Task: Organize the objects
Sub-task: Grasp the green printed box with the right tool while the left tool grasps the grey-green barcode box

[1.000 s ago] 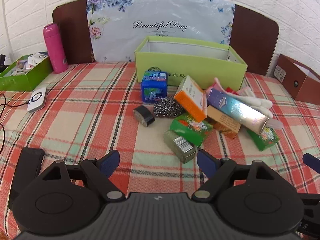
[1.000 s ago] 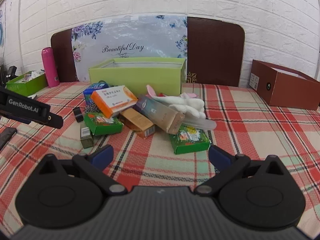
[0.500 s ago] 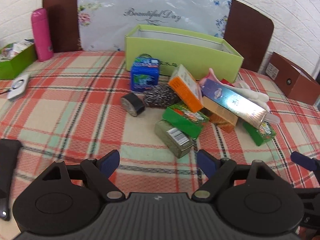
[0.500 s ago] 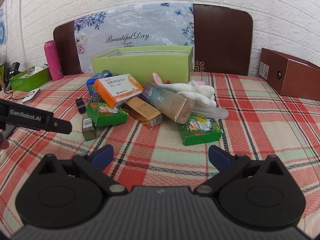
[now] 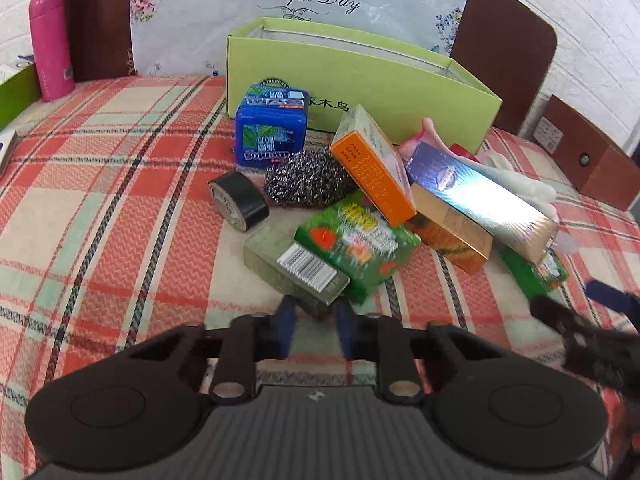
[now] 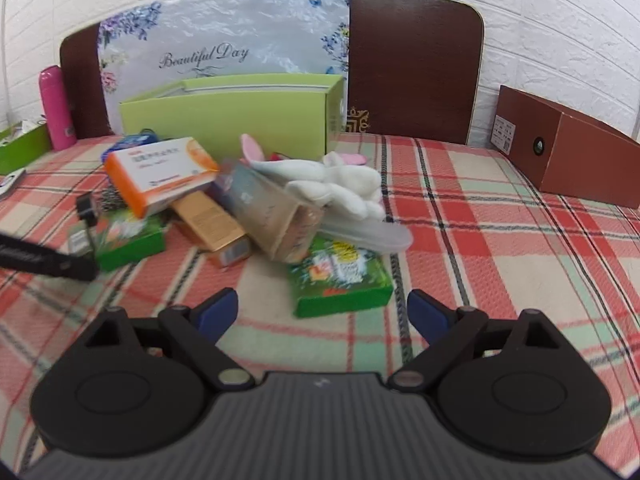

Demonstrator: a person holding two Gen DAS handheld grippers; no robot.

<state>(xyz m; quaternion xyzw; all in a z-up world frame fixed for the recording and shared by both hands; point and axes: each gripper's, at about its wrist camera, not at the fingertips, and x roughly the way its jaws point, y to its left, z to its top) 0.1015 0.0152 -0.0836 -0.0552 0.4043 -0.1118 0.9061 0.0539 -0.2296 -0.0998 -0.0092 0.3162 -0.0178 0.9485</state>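
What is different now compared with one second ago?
The left tongs came down to the olive barcode box and have just been closing on its near end. The right tongs moved closer to the green box, closing slightly but open. The pile itself is unchanged.

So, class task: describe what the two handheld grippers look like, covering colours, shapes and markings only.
Both match. The left gripper and right gripper have matte black linkage arms, two round black discs, silver pivot pins, a ribbed grey body with a small logo, and dark blue fingertip pads. No hands, sleeves or cables show.
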